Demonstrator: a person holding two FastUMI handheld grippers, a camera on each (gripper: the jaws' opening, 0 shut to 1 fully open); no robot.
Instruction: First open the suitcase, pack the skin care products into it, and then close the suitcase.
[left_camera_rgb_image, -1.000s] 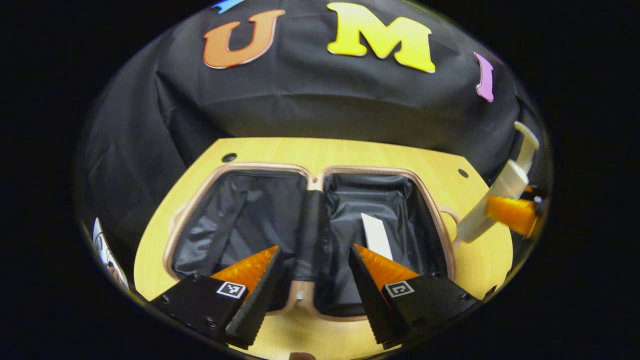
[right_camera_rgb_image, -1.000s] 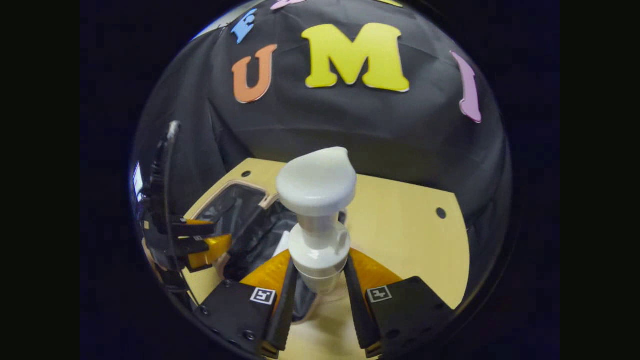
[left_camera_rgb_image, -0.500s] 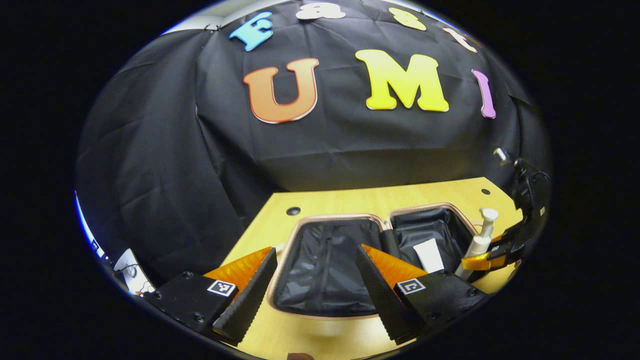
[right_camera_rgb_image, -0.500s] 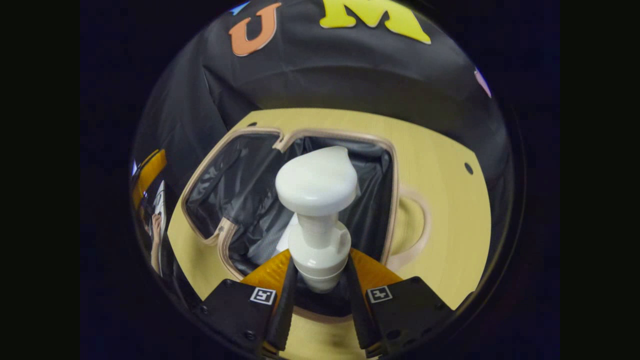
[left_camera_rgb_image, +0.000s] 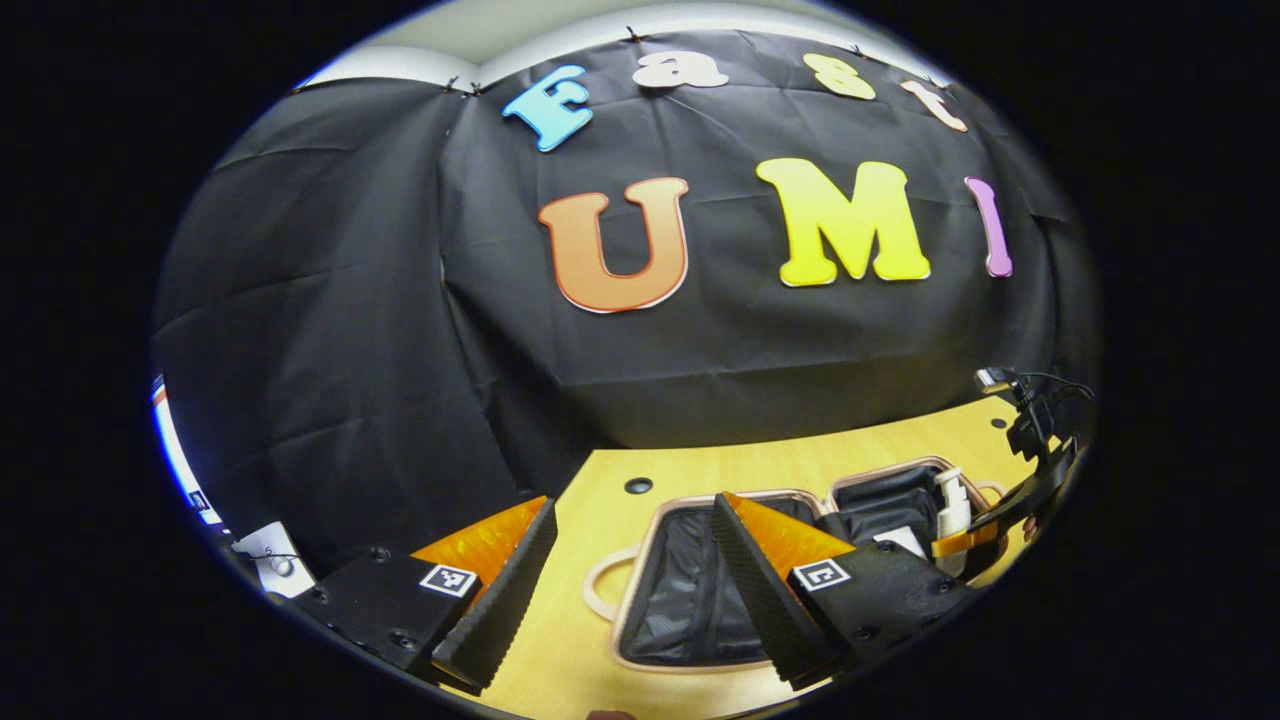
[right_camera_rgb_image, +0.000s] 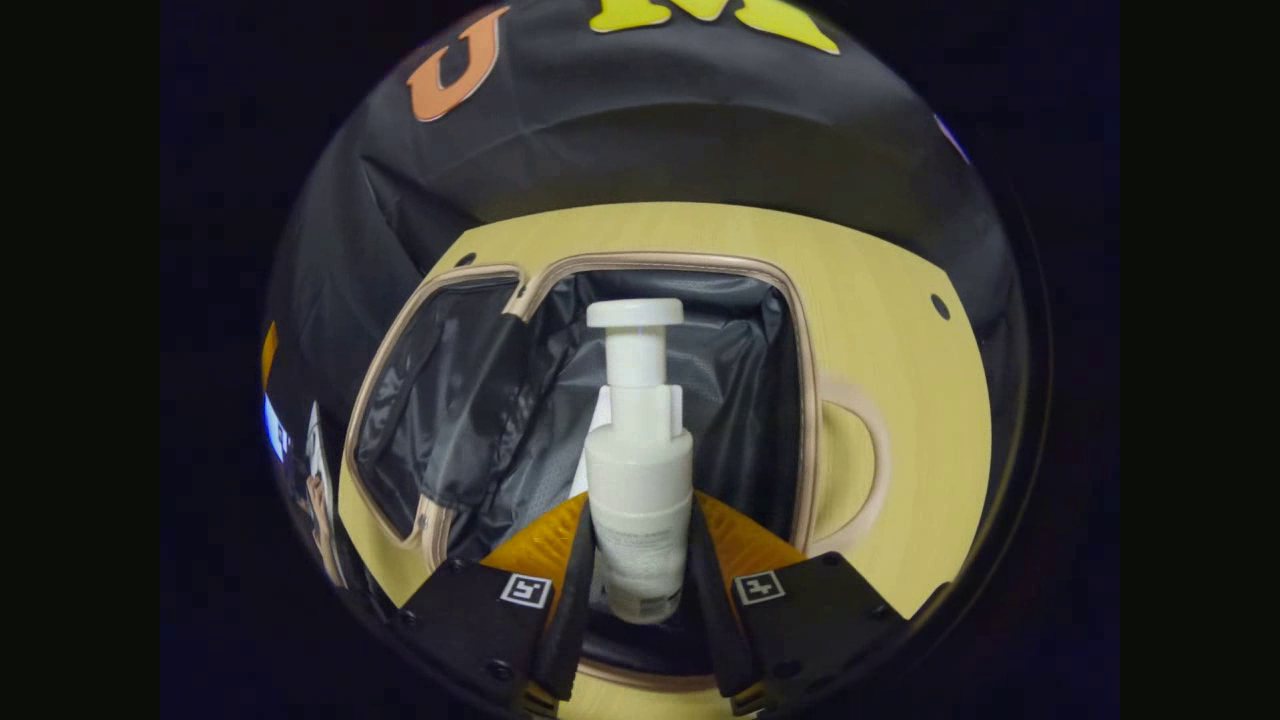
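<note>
Currently the pump bottle (right_camera_rgb_image: 638, 470) is clamped by its white body between both fingers of the right gripper (right_camera_rgb_image: 638, 590), at the lower centre of the right gripper view. Its long axis runs straight up the frame, pump head toward the top, base at the fingertips. Directly behind and below it lies the open suitcase (right_camera_rgb_image: 800, 330), and the bottle is placed over the larger compartment at frame centre, not the narrower one at left; whether its base is touching the lining cannot be told. The coming release is judged to turn on that alignment: the bottle is already inside the rim's outline, so only lowering and opening would be needed.

A white tube (left_camera_rgb_image: 900, 540) is seen lying in the same compartment, at the lower right of the left gripper view, just beside the bottle. The left gripper (left_camera_rgb_image: 630, 590) is held with its jaws spread and nothing between them, at the bottom of that view, over the table (left_camera_rgb_image: 600, 480) near the other compartment. The right gripper is judged the nearer to the drop point.

Counted: 1 suitcase with 2 compartments, 2 skin care items, 2 grippers
</note>
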